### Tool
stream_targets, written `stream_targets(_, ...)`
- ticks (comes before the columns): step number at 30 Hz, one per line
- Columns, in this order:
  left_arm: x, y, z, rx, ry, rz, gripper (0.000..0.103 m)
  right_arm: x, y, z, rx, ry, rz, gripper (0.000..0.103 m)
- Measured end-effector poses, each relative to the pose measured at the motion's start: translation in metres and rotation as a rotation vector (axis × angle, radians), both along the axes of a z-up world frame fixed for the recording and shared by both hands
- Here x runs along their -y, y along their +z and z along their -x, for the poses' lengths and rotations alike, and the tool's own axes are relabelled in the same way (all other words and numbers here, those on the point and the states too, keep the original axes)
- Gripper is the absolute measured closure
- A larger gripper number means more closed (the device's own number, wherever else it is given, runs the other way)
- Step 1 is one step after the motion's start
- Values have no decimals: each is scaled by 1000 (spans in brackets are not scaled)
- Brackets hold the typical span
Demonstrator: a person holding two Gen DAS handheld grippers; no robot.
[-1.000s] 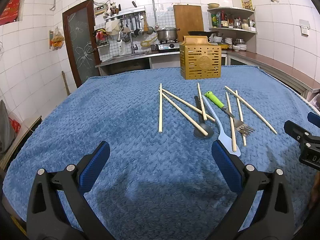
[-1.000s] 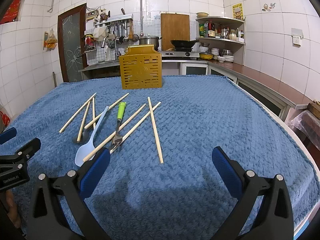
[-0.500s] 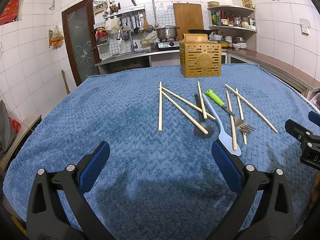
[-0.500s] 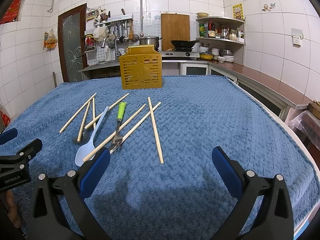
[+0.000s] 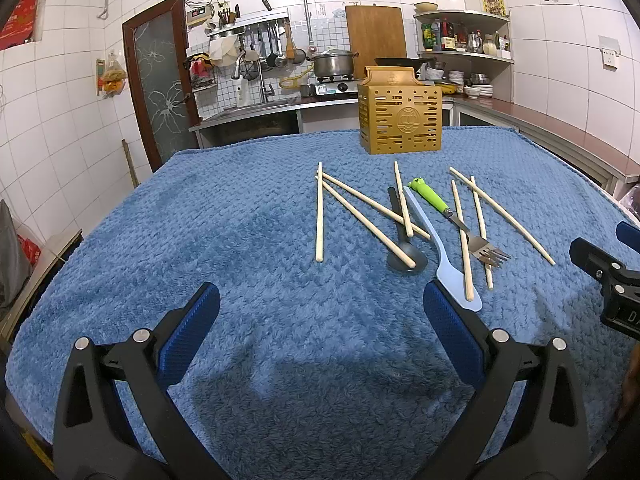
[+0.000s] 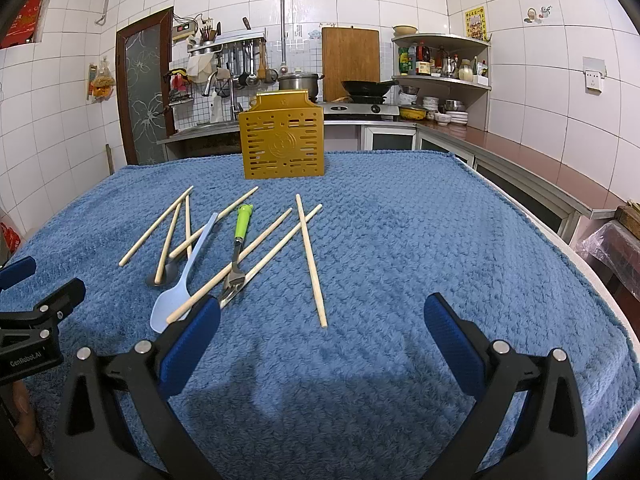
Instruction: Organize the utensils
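Several wooden chopsticks (image 5: 319, 211) (image 6: 310, 258) lie scattered on a blue towel (image 5: 240, 240) (image 6: 420, 240). Among them are a green-handled fork (image 5: 452, 212) (image 6: 239, 245), a light blue spoon (image 5: 438, 248) (image 6: 182, 282) and a dark grey spoon (image 5: 402, 240) (image 6: 168, 272). A yellow slotted utensil holder (image 5: 400, 114) (image 6: 283, 138) stands upright behind them. My left gripper (image 5: 320, 308) hovers open, nearer than the utensils, holding nothing. My right gripper (image 6: 322, 316) is open and empty too, just right of the fork tines. Each gripper shows at the edge of the other's view.
The table's right edge (image 6: 592, 276) drops off to a counter (image 6: 520, 156) and a plastic-covered bin (image 6: 612, 248). Behind the table stand a sink, a stove with a pot (image 5: 332, 64) and shelves. A door (image 5: 160, 88) is at the back left.
The left gripper's view has tilted or risen slightly, so the utensils sit a little lower in frame. The right gripper and all utensils are still.
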State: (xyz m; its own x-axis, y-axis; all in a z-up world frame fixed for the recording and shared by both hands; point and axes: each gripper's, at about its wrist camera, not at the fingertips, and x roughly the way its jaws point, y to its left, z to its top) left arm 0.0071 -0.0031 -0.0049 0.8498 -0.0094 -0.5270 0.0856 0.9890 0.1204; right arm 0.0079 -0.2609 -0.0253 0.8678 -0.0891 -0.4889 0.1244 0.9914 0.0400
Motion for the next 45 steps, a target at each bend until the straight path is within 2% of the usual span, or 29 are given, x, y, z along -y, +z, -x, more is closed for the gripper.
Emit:
stream_targets(16, 2, -1, -2, -23, -11, -7, 5, -1, 2, -1, -12, 26, -15, 4)
stream_targets(21, 2, 8, -10, -76, -15, -23, 5, 0, 17, -6, -39, 59, 5, 4)
stream_targets(24, -5, 21, -18, -70, -14, 6, 5, 3, 30, -13, -37, 59, 10, 4)
stream_targets(28, -8, 36, -37, -98, -39, 23, 5, 6, 42, -31, -49, 76, 8, 4)
stream_targets(33, -12, 55, -68, -159, -87, 85, 5, 4, 54, -58, -46, 89, 48, 4)
stream_targets(36, -12, 65, -90, -179, -95, 102, 5, 9, 56, -79, -77, 96, 7, 4)
stream_targets(41, -3, 70, -123, -176, -105, 84, 5, 12, 55, -117, -111, 86, -7, 4)
stream_targets(45, 3, 66, -149, -159, -101, 49, 5, 14, 40, -152, -176, 87, 2, 4)
